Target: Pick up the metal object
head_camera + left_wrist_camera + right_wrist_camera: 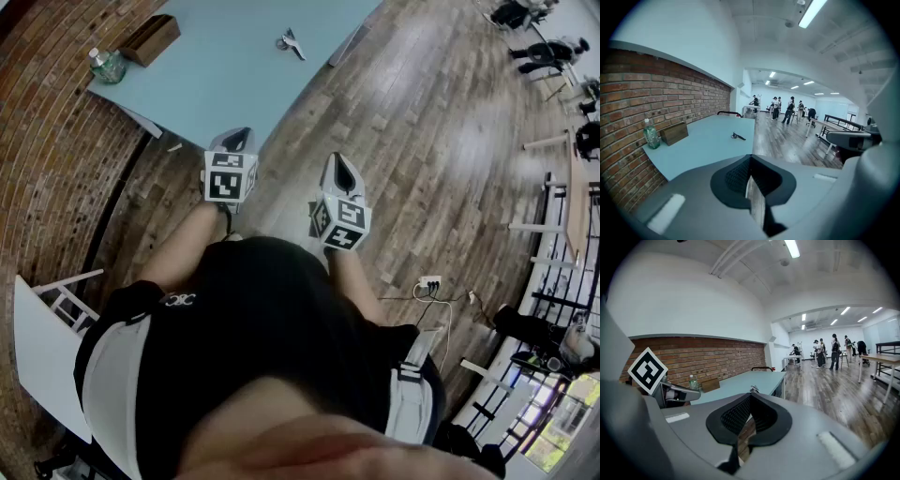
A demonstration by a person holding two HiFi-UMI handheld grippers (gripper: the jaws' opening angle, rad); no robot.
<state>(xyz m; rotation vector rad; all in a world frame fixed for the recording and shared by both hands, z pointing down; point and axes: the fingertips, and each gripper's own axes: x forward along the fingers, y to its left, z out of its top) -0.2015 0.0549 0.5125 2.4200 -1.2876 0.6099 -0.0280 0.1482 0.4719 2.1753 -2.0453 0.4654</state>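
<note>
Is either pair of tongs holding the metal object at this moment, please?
No, the metal object lies on the blue table, well ahead of the left tongs and right tongs, both shut on nothing.

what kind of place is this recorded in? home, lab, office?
Probably a big open-plan workspace or lab, not a home: a long brick wall, wood plank floor, a light blue table, several people standing among more tables at the far end, and strip lights overhead.

Ahead of the left claw (236,139) and right claw (343,167), the metal object (290,42) lies on the tabletop (225,80); bottle (108,66) and box (150,39) stand farther left.
</note>
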